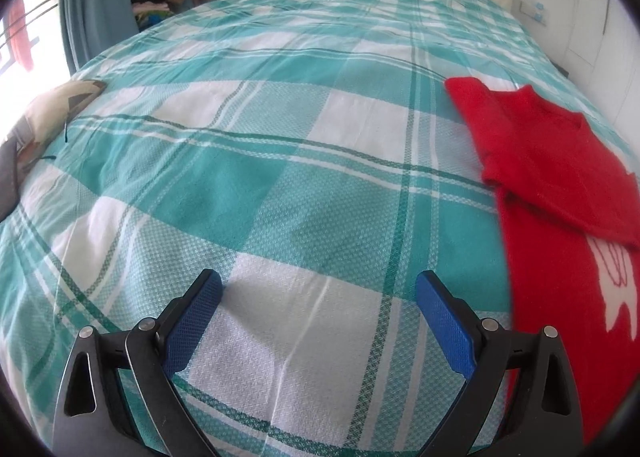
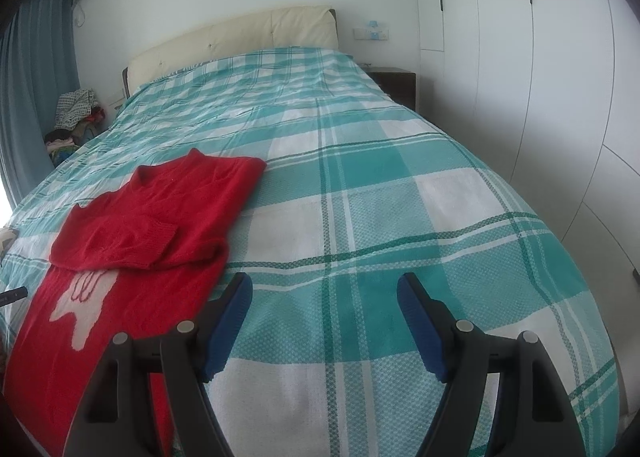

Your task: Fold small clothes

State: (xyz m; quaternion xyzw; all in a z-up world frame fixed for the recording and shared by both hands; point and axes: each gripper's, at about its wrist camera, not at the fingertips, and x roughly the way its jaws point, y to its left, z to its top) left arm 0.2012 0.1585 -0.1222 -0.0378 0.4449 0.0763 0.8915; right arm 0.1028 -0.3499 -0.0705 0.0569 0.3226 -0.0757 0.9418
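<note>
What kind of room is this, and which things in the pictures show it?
Most likely a home bedroom. A large bed with a teal checked cover fills both views, with a padded cream headboard at its far end. Tall white wardrobe doors line one wall, and a red sweater lies on the bed.

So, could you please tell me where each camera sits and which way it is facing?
Left wrist: on the left tool, open over the plaid bedspread, facing the headboard; red sweater at right.
Right wrist: on the right tool, open, facing the headboard; sweater at left.
Shared: bedspread, sweater, headboard.
</note>
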